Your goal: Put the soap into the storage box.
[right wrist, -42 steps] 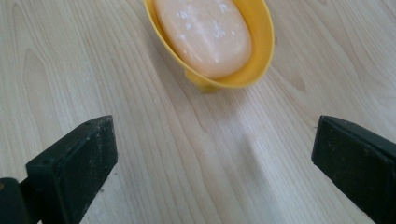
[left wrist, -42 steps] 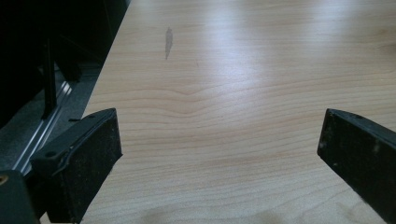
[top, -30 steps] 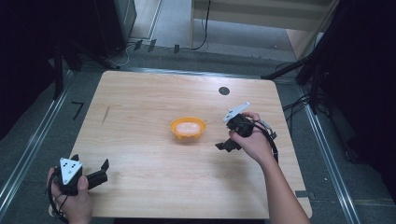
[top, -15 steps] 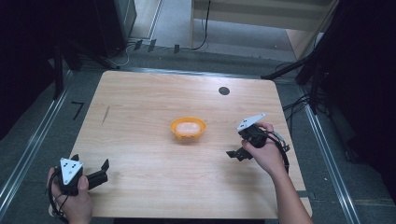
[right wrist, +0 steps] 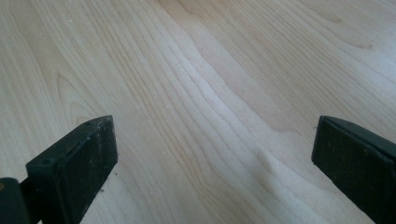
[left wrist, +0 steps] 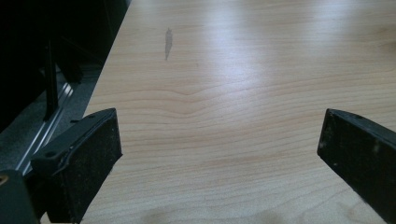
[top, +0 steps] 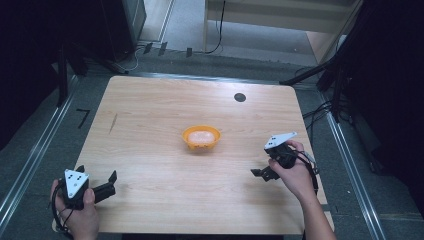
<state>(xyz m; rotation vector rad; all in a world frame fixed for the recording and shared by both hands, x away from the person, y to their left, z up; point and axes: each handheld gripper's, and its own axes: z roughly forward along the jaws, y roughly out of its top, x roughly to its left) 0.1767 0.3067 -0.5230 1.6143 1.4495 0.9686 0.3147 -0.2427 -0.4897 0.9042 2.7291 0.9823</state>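
An orange bowl holding something pale sits near the middle of the wooden table. My left gripper rests at the table's front left corner, held in a hand, jaws wide open over bare wood. My right gripper is low over the table at the right, well right of and nearer than the bowl. Its jaws stand wide apart with nothing but wood grain between them.
A small dark round mark lies at the back right of the table. A grey smudge marks the wood toward the left edge. Metal rails and dark floor border both sides of the table.
The right hand has drawn its gripper away from the bowl, toward the front right, and lowered it near the tabletop. The left gripper has stayed put.
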